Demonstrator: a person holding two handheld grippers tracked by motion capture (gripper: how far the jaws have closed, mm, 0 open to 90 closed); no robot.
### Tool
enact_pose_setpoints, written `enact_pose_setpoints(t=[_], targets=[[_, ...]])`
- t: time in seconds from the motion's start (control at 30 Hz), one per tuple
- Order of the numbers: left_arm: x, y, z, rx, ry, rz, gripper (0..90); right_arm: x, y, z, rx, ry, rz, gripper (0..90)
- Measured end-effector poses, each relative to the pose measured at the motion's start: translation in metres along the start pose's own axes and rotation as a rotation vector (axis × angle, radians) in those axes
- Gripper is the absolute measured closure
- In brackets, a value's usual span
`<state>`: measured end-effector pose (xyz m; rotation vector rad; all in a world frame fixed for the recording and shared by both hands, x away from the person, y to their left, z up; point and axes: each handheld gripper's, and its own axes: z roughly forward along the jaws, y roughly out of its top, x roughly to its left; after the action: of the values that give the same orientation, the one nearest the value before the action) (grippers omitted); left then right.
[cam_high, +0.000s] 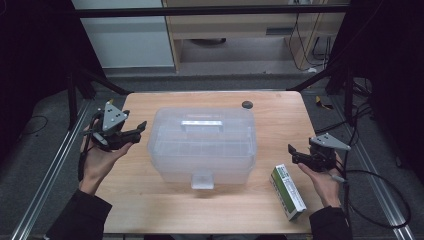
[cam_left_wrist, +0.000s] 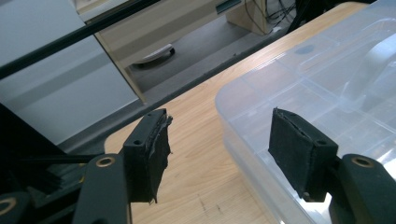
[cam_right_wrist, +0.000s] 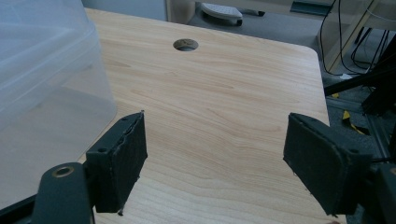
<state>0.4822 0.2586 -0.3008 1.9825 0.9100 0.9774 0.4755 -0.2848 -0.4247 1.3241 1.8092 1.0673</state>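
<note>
High view: a clear storage box (cam_high: 202, 145), latched, is centred on the desk (cam_high: 150, 200); a small carton (cam_high: 288, 192) lies beside it. Left gripper (cam_high: 135, 131) and right gripper (cam_high: 293, 152) are held wide open, empty. An approach is judged pending; the latch (cam_high: 202, 180) probably needs releasing next.

You are looking at a clear plastic storage box (cam_high: 202, 145) sitting closed mid-tabletop, handle up, with a green-and-white carton (cam_high: 288, 192) lying near its right corner.
</note>
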Motion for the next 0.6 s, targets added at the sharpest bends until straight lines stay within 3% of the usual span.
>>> enact_pose_setpoints(t=[0.37, 0.6], targets=[[-0.015, 0.019, 0.005, 0.008, -0.031, 0.097, 37.7, 0.0, -0.001, 0.0, 0.005, 0.002, -0.009, 21.3], [-0.025, 0.027, 0.007, 0.027, -0.034, 0.185, 37.0, 0.0, -0.001, 0.0, 0.001, 0.0, -0.015, 21.4]])
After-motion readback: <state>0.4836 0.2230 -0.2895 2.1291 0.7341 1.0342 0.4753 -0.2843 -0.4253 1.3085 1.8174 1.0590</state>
